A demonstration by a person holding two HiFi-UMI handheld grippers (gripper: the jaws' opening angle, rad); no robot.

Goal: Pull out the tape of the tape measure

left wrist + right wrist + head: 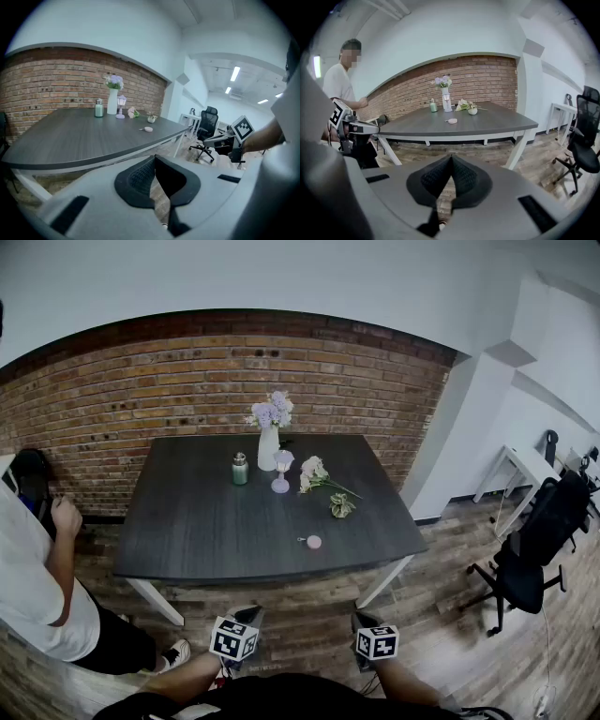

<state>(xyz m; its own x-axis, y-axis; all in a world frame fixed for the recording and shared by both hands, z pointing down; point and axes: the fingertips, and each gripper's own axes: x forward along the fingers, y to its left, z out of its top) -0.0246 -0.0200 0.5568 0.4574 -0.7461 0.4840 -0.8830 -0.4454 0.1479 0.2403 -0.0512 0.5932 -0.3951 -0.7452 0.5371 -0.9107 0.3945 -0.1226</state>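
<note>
Standing before a brick wall [141,390], dark desk [187,531]. Held low, short of its near edge, left tool [154,159] and right tool [450,158], each with jaws pressed together, gripping nothing, touching nothing. Lying near the desk's front edge, well apart from both tools, small pink round tape measure [313,542], probably with a short tab sticking out leftward; too small to tell more.

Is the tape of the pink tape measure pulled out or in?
In: the tape measure on the table shows only a short tab.
</note>
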